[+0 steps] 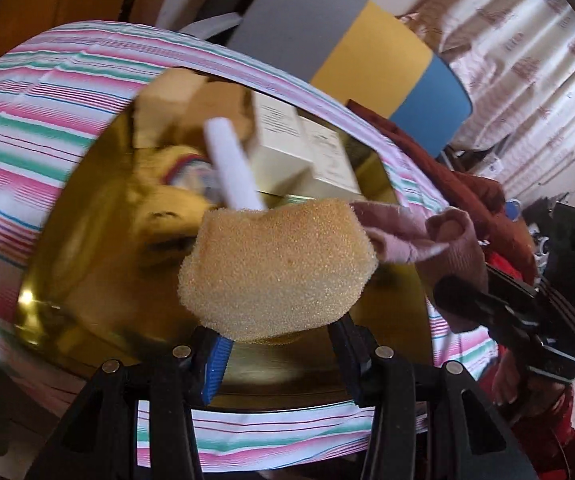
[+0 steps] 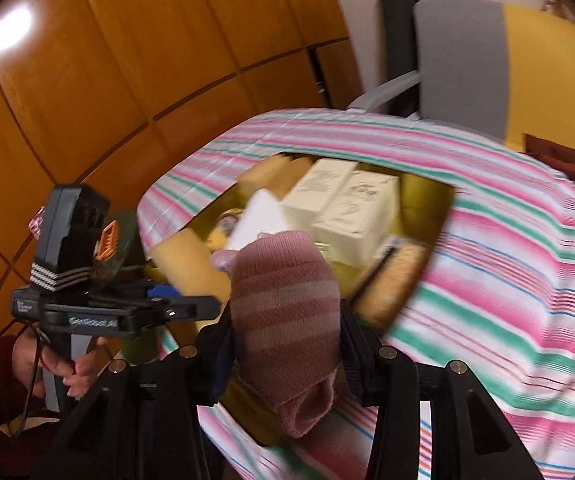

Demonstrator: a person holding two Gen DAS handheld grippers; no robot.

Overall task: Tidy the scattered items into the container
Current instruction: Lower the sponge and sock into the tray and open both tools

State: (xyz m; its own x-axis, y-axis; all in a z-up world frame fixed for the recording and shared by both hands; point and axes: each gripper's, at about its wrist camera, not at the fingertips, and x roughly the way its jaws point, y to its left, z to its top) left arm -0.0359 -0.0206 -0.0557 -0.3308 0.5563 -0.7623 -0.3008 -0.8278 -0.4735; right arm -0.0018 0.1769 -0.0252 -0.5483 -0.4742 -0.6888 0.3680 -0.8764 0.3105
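Observation:
A gold box (image 1: 87, 280) lies open on a striped cloth, holding cream cartons (image 1: 307, 152), a white tube (image 1: 231, 164) and yellow items. My left gripper (image 1: 279, 340) is shut on a tan sponge (image 1: 279, 264) and holds it over the box. My right gripper (image 2: 287, 340) is shut on a pink striped sock (image 2: 283, 312) above the box's (image 2: 419, 192) near edge. The sock (image 1: 415, 236) and right gripper (image 1: 507, 312) also show at the right of the left wrist view. The left gripper (image 2: 191, 308) with the sponge (image 2: 187, 260) shows at the left of the right wrist view.
The striped cloth (image 2: 507, 260) covers the surface around the box. A grey, yellow and blue chair (image 1: 367, 60) stands behind it, with dark red clothing (image 1: 447, 176) beside it. Wooden cabinet panels (image 2: 107, 80) fill the left.

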